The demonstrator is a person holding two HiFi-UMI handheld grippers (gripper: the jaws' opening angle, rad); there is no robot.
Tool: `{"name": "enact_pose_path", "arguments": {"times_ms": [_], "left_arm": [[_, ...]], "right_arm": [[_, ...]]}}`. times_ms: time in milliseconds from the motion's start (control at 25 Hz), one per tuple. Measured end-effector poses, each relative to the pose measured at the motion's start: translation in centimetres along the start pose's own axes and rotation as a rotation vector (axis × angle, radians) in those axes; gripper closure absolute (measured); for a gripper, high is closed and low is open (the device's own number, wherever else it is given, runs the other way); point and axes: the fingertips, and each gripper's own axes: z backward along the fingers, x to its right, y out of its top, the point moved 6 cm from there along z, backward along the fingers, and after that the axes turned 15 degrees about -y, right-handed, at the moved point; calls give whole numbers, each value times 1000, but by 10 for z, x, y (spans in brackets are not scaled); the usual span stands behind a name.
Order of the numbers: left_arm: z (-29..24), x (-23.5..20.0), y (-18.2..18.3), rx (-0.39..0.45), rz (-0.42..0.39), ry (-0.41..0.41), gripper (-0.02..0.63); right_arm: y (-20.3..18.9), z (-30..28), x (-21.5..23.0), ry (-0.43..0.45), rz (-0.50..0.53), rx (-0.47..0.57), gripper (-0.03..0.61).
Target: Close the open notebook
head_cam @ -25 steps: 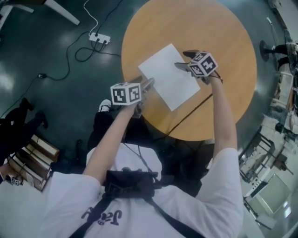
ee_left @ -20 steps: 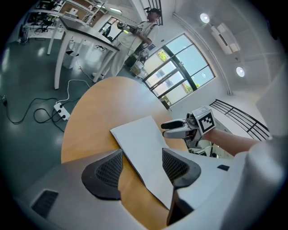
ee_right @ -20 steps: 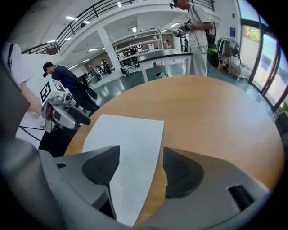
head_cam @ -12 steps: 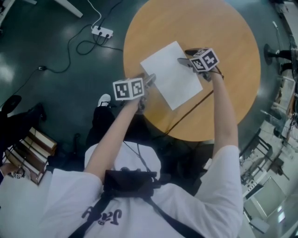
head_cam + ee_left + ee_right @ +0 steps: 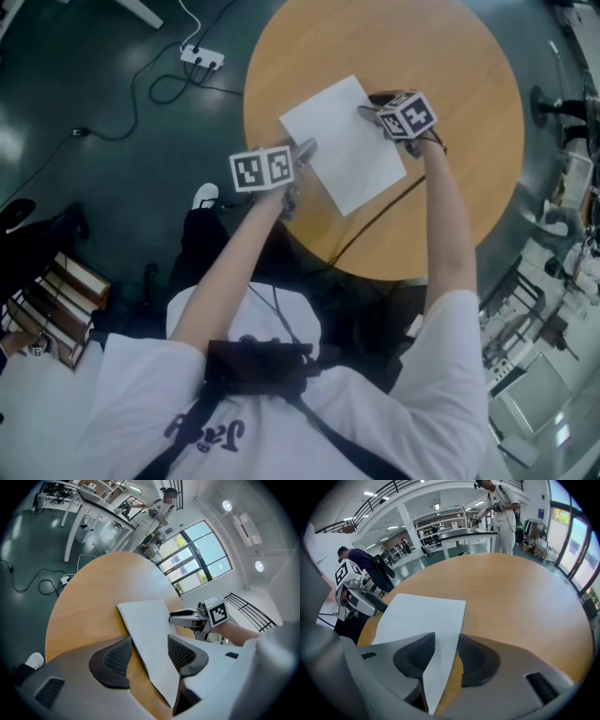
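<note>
Right claw [image 5: 447, 638] just been closing, pads apart, notebook [image 5: 339, 145] edge between | left claw [image 5: 149, 640] apart astride notebook edge | page plain white

Setting: large open-plan laboratory or workshop hall, institutional rather than domestic.

Evidence:
- Round wooden bench [image 5: 450, 187] on a dark green sealed floor [image 5: 94, 206].
- Power strip [image 5: 202, 58] lying on the floor, with a loose cable [image 5: 139, 105] trailing from it.
- Long white-legged work tables [image 5: 93, 503] loaded with equipment.
- Dark-topped counter [image 5: 464, 531] with a person [image 5: 501, 513] standing beside it.
- White shelving racks [image 5: 436, 520] further back.
- Upper gallery with a black railing [image 5: 375, 503].
- Round ceiling lights [image 5: 228, 504].
- Tall multi-pane windows [image 5: 197, 555].
- Metal frames and gear [image 5: 553, 375] at the hall's edge.
</note>
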Motion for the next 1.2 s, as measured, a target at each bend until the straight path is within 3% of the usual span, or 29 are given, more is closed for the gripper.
{"name": "enact_pose_path", "arguments": {"times_ms": [240,920,1200], "left_arm": [[3,-1,-2,-10,-53,37,399],[12,-5,-8,-1,-65,77,554],[16,5,-5,-22,-165,60,574]], "right_arm": [[-3,2,1,-29,-31,32,417],[-4,17,5,-43,-120,158,459],[-3,28,7,-76,-133,210,463]]}}
